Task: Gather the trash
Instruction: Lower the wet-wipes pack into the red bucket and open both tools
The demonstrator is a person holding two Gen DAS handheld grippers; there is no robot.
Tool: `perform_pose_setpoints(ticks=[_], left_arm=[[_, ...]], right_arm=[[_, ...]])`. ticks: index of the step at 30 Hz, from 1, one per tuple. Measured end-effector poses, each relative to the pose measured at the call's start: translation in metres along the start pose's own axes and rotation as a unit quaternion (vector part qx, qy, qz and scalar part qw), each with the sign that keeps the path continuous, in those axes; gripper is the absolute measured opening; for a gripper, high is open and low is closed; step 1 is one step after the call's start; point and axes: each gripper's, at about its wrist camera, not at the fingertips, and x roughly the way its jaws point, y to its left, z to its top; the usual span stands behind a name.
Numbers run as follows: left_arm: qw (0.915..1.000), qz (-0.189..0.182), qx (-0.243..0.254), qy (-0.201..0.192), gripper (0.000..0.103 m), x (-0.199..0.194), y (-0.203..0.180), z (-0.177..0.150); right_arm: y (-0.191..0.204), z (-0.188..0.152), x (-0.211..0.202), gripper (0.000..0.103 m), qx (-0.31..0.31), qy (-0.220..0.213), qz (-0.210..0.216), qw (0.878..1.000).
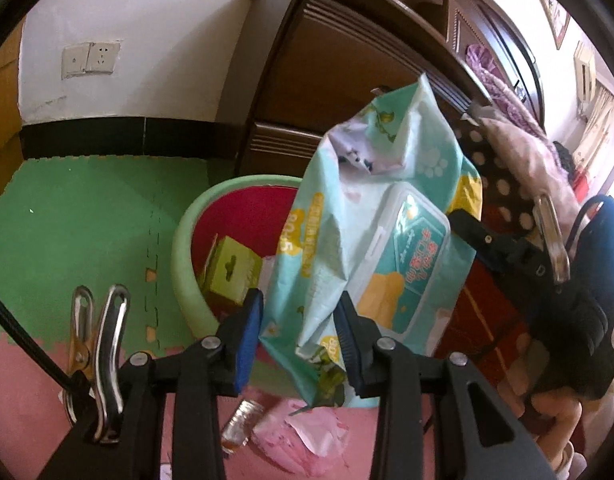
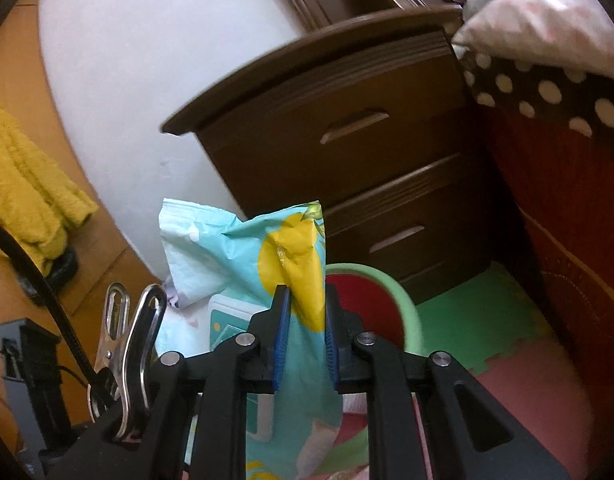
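Left tongs (image 1: 301,334) part-open, blue pads flanking lower end of wipes pack (image 1: 371,248); wrapper crumpled between them, right pad touching, left pad contact not clear. Right tongs (image 2: 305,330) narrow, pinching yellow-and-teal end of same pack (image 2: 295,264); pack pressed to left pad, small gap at right pad. In left view, right tongs' black finger (image 1: 473,226) against pack's lidded side. Pack held in air above green bin (image 1: 183,256) with red liner. Green box (image 1: 231,274) inside bin. Small jar (image 1: 241,424) and pink paper (image 1: 303,440) on floor mat. Brown nightstand (image 2: 347,140) behind bin.
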Motion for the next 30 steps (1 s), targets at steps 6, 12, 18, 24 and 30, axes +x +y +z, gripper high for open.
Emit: perform_pose_setpoints(ticks=[6,12,18,24,30], left_arm=[[0.9999,0.016,-0.006,-0.004,0.039,0.006,0.005,0.003],[0.9996,0.024,0.009,-0.012,0.040,-0.005,0.010,-0.001],[0.9994,0.029,-0.005,-0.016,0.040,-0.026,0.025,-0.010],[0.9983,0.056,0.003,-0.015,0.040,-0.053,0.042,-0.034],[0.9957,0.091,-0.017,0.001,0.040,-0.079,0.074,-0.076]], right_arm=[[-0.013,-0.009,0.023,0.031,0.021,0.016,-0.022,0.999],[-0.013,-0.012,0.020,0.035,0.011,0.013,-0.034,0.999],[0.002,-0.020,0.005,0.035,-0.028,0.034,-0.009,0.999],[0.027,-0.037,-0.005,0.035,-0.073,0.064,0.018,0.995],[0.053,-0.050,0.016,0.035,-0.120,0.123,0.001,0.985]])
